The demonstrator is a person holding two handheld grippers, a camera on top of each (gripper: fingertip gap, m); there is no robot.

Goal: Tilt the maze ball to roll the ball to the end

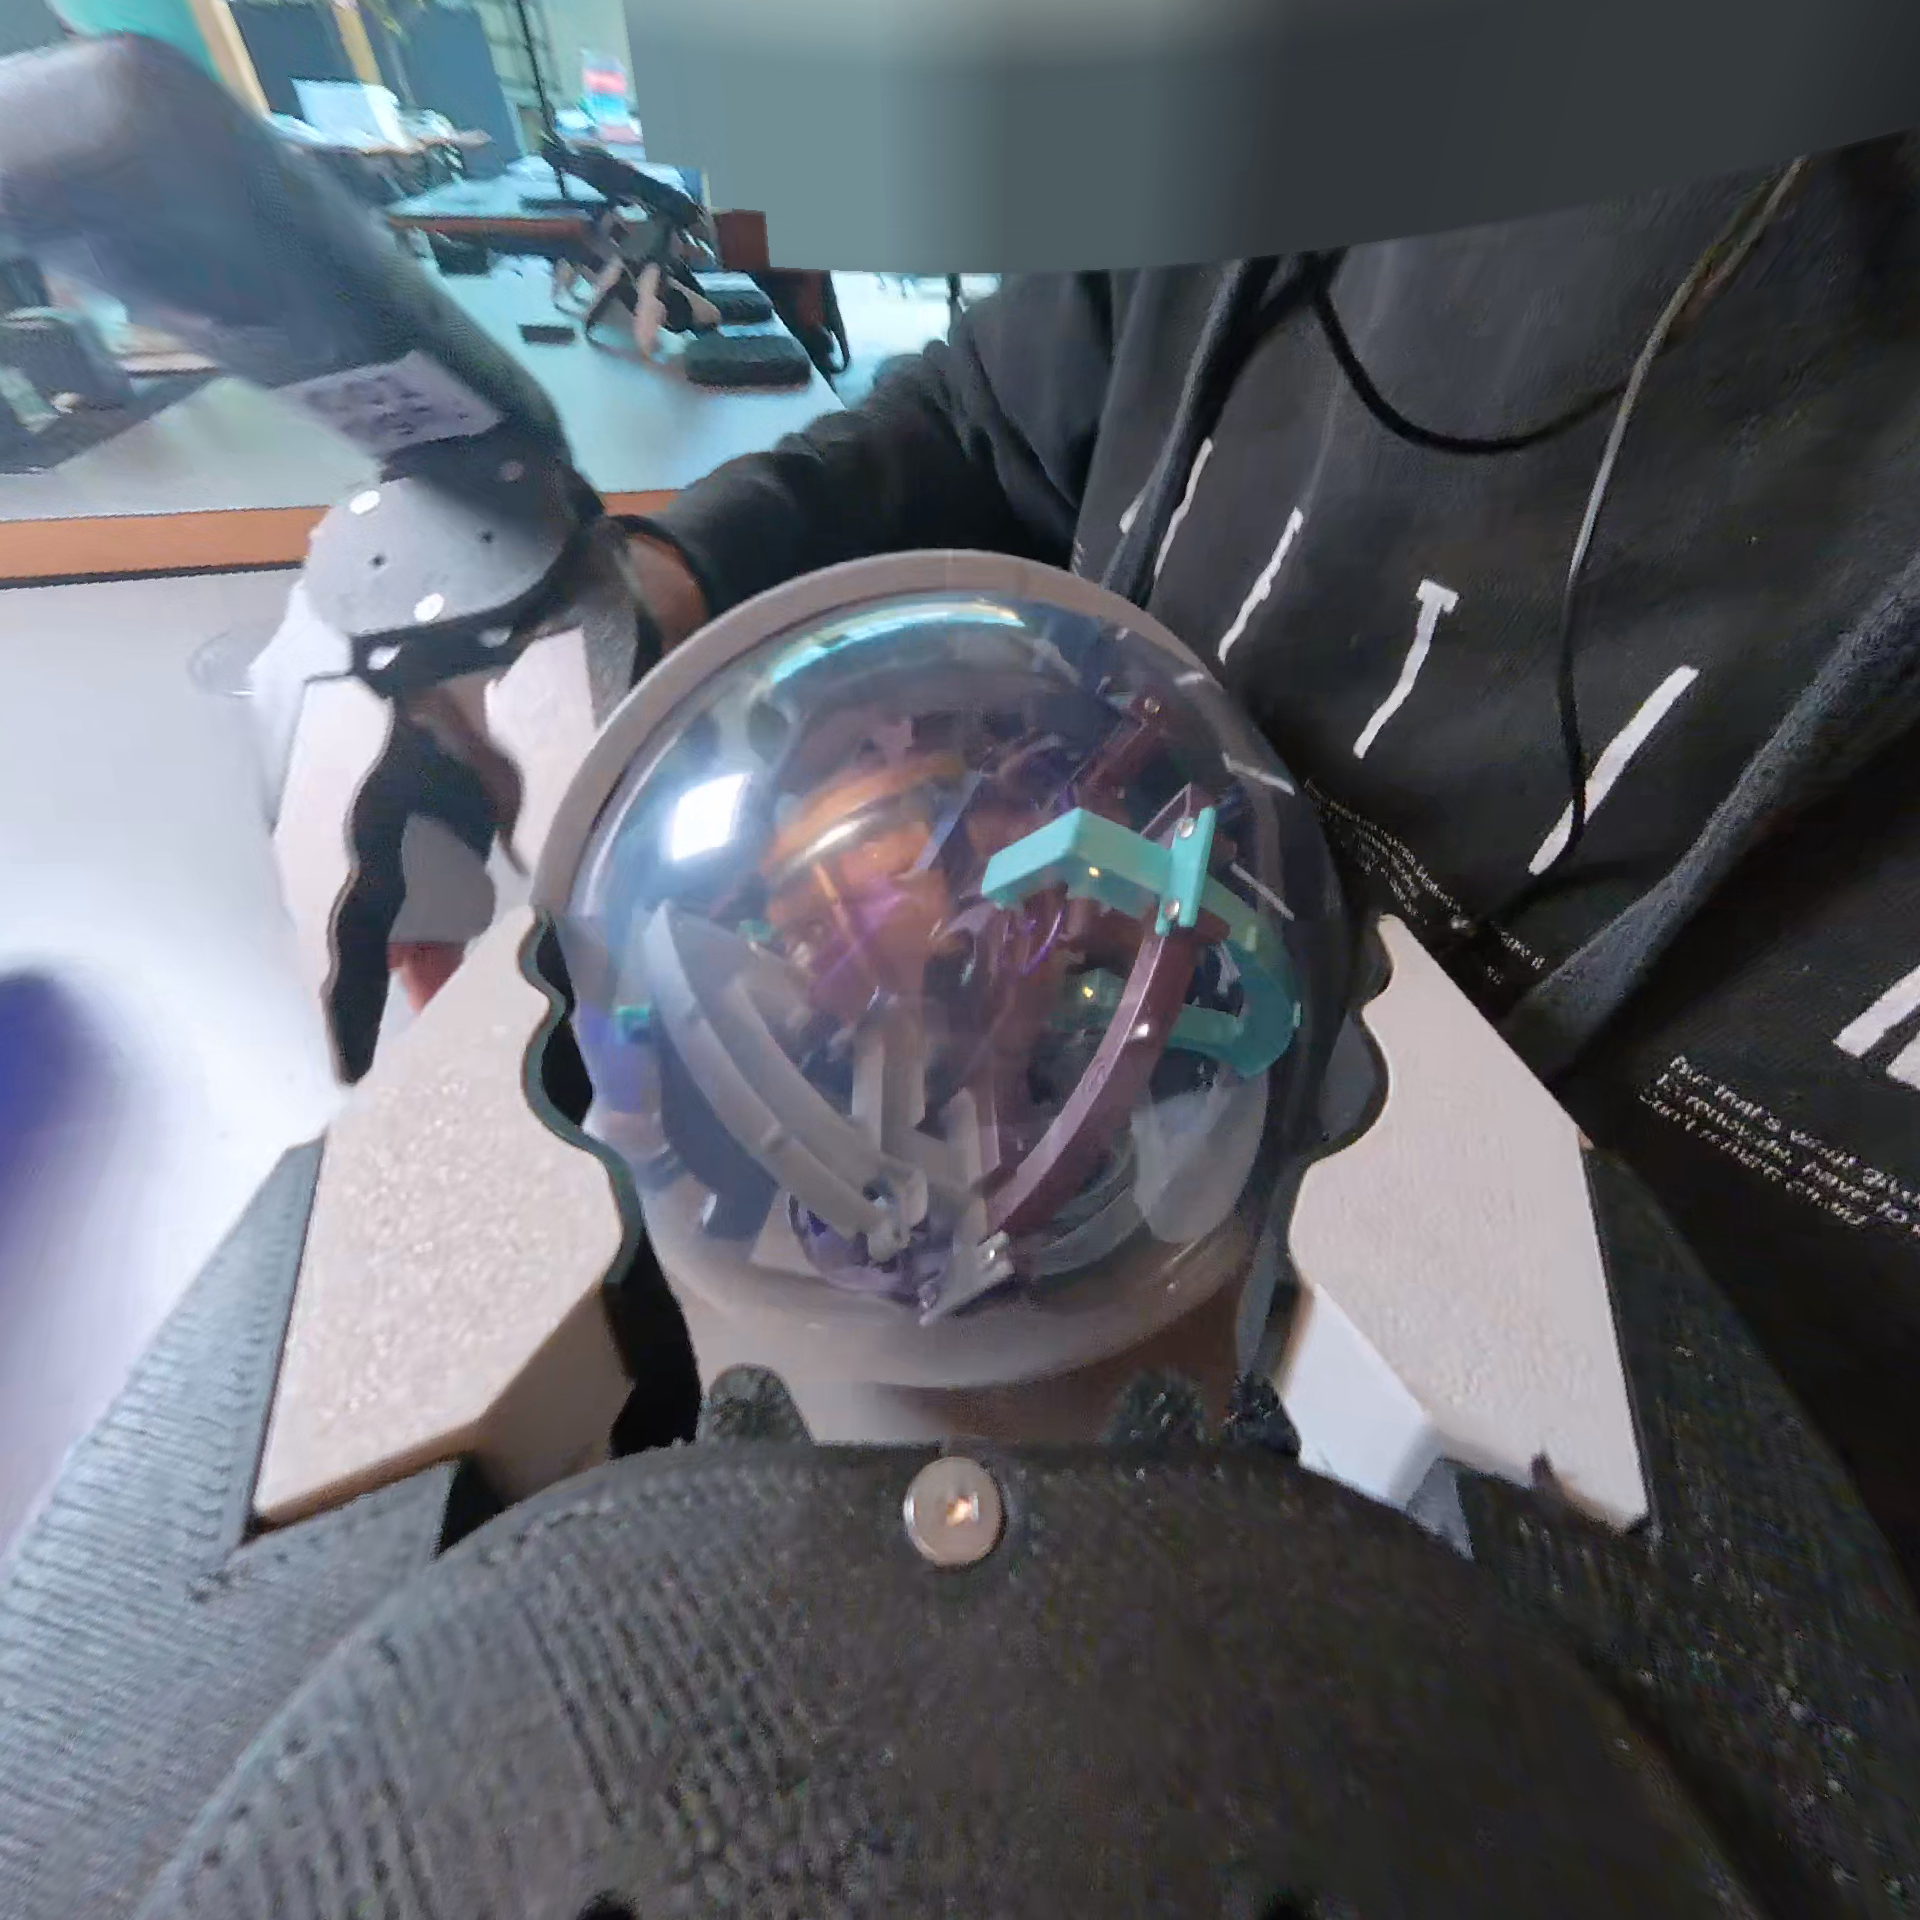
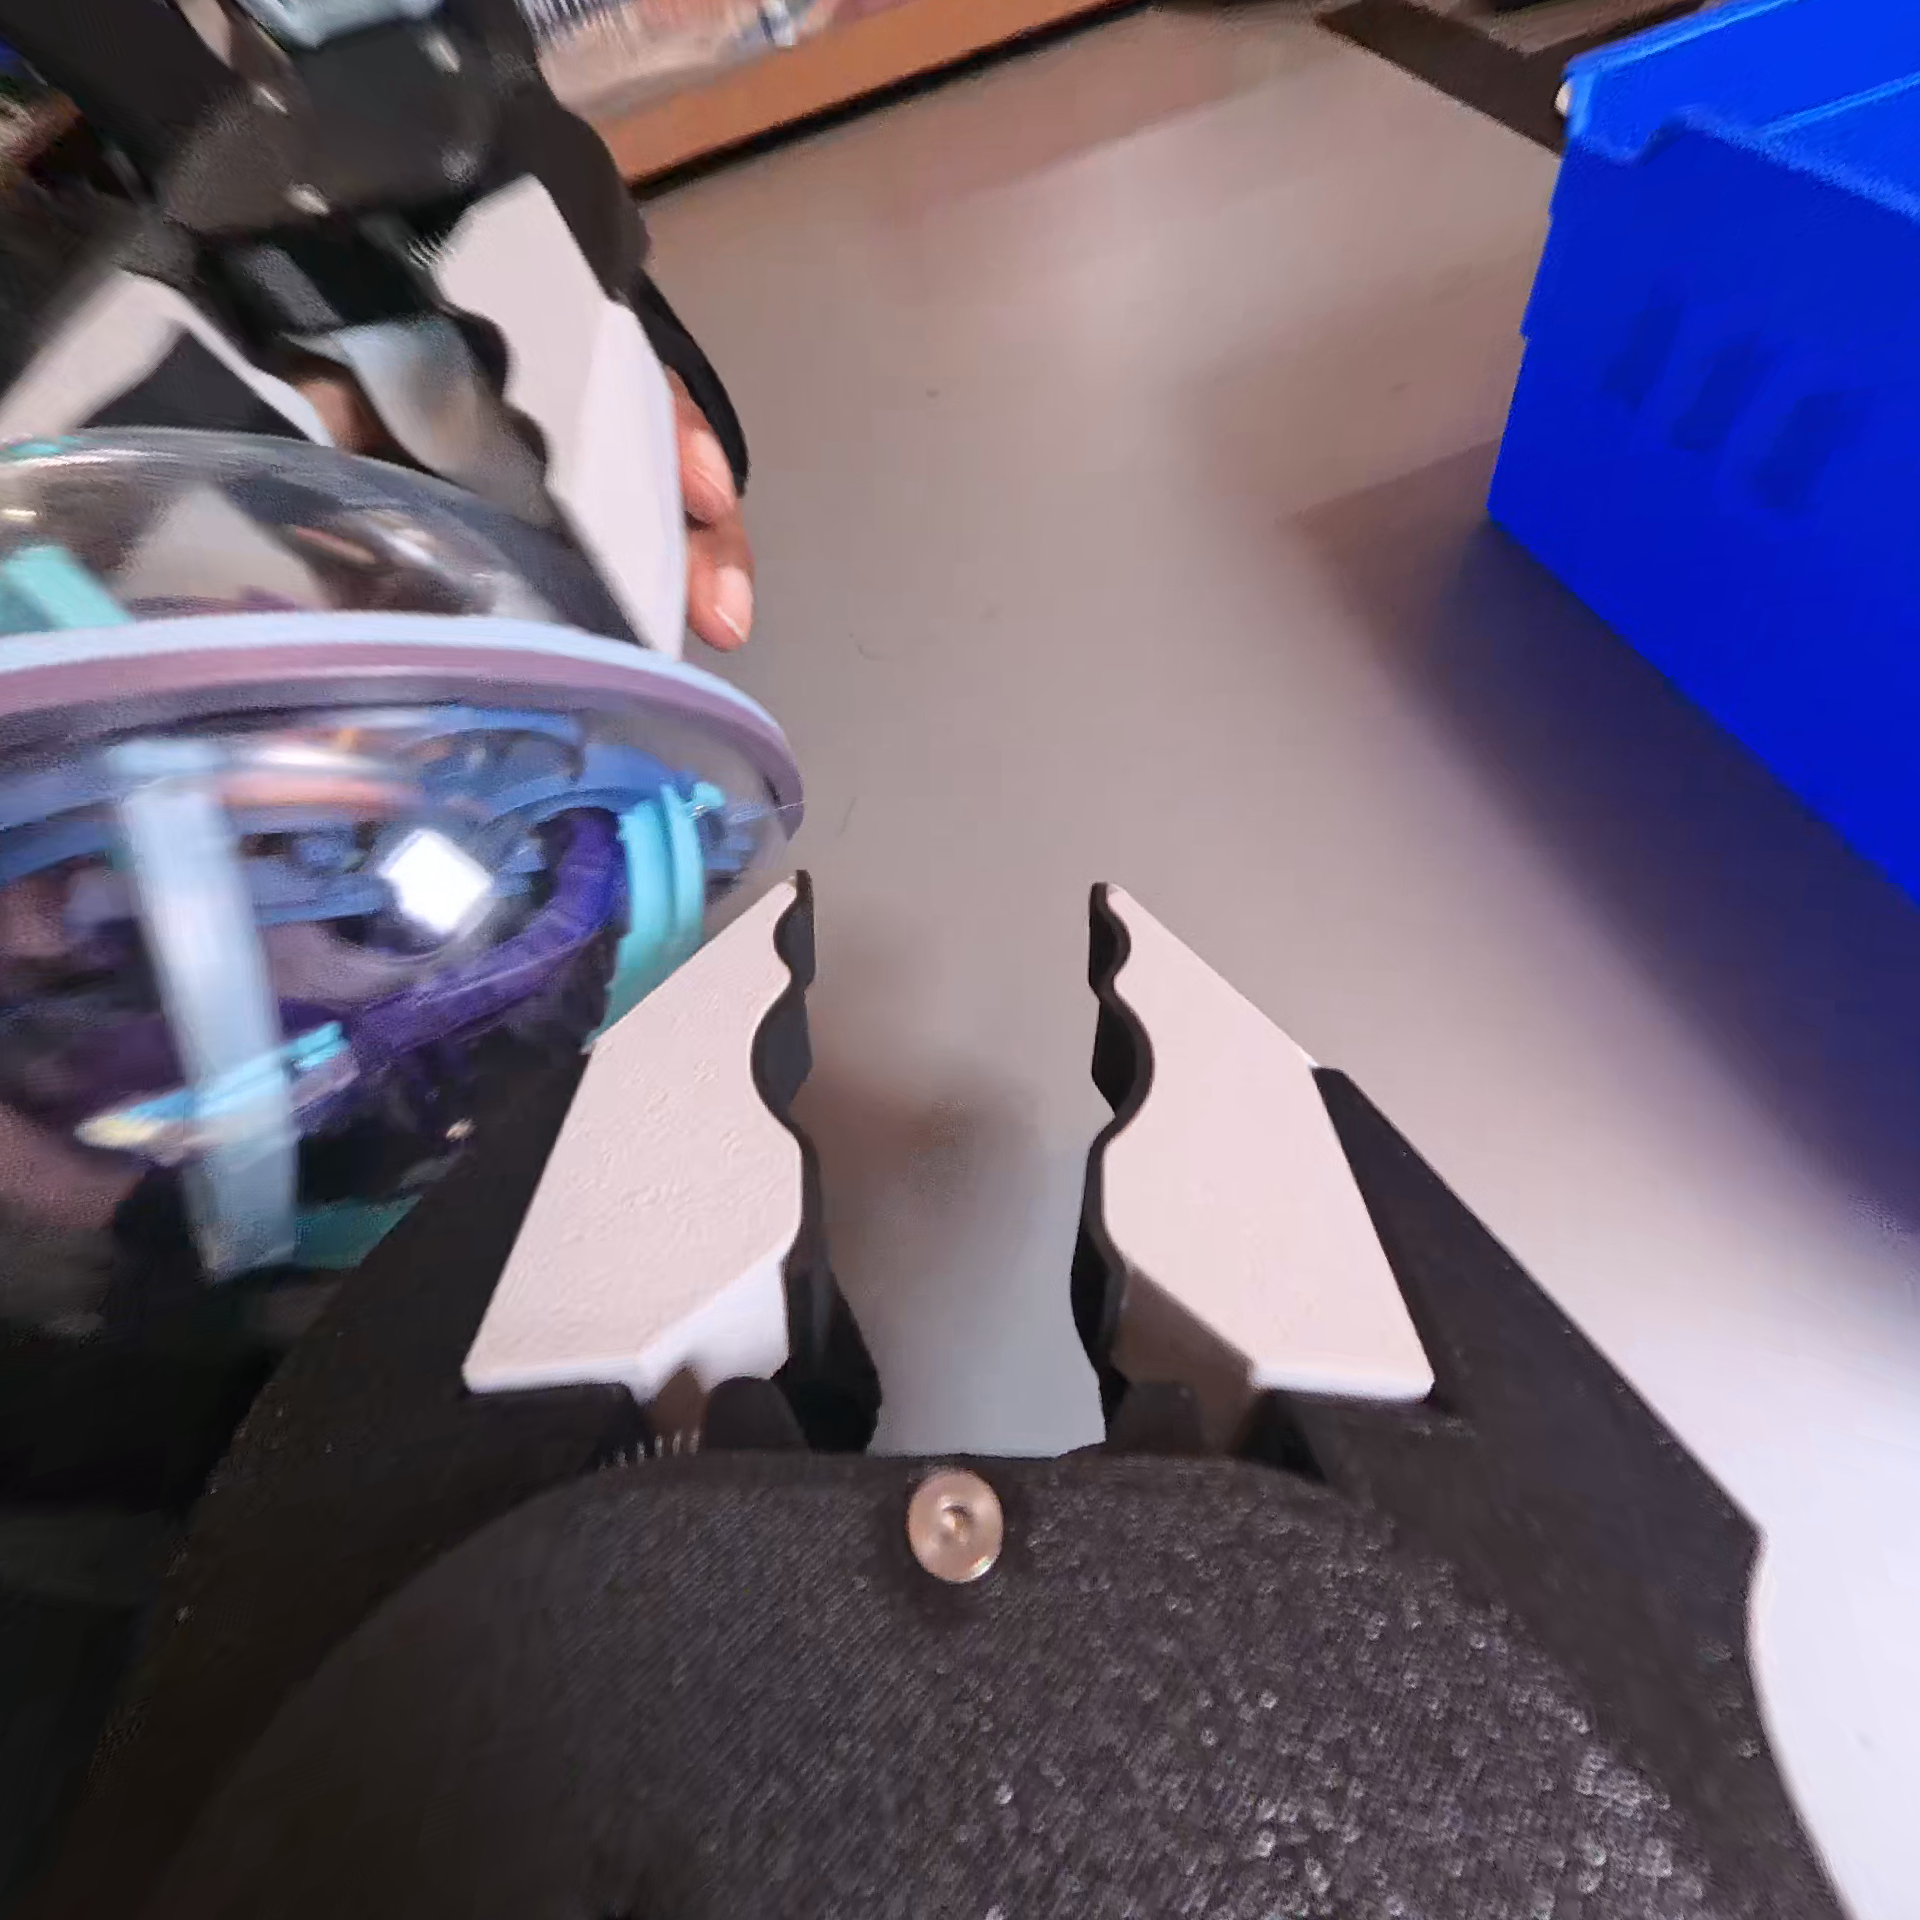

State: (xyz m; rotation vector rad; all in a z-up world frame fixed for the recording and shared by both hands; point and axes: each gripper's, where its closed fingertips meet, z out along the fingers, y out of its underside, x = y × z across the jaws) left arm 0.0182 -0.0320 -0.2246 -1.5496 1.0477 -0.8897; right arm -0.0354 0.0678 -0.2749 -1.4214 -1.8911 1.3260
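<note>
1. Maze ball (image 1: 940, 997): a clear sphere with a grey ring round its middle and grey, teal and purple tracks inside, held off the table between the two fingers of the left gripper (image 1: 956, 966).
2. Left jaws stand wide, clamped on the sphere's sides; its wavy black finger edges press the shell below the ring.
3. I cannot pick out the small ball inside among the tracks.
4. Right gripper (image 2: 951, 904) has its jaws partly apart with nothing between them, only bare grey table (image 2: 1039, 468) beyond.
5. In the right wrist view the sphere's ring edge sits just beside the right gripper's inner fingertip, apart from it.
6. A blue bin (image 2: 1745, 436) stands at the right, well apart, leaving open table between.
7. A person in a dark hoodie (image 1: 1507, 540) is close behind the sphere.
</note>
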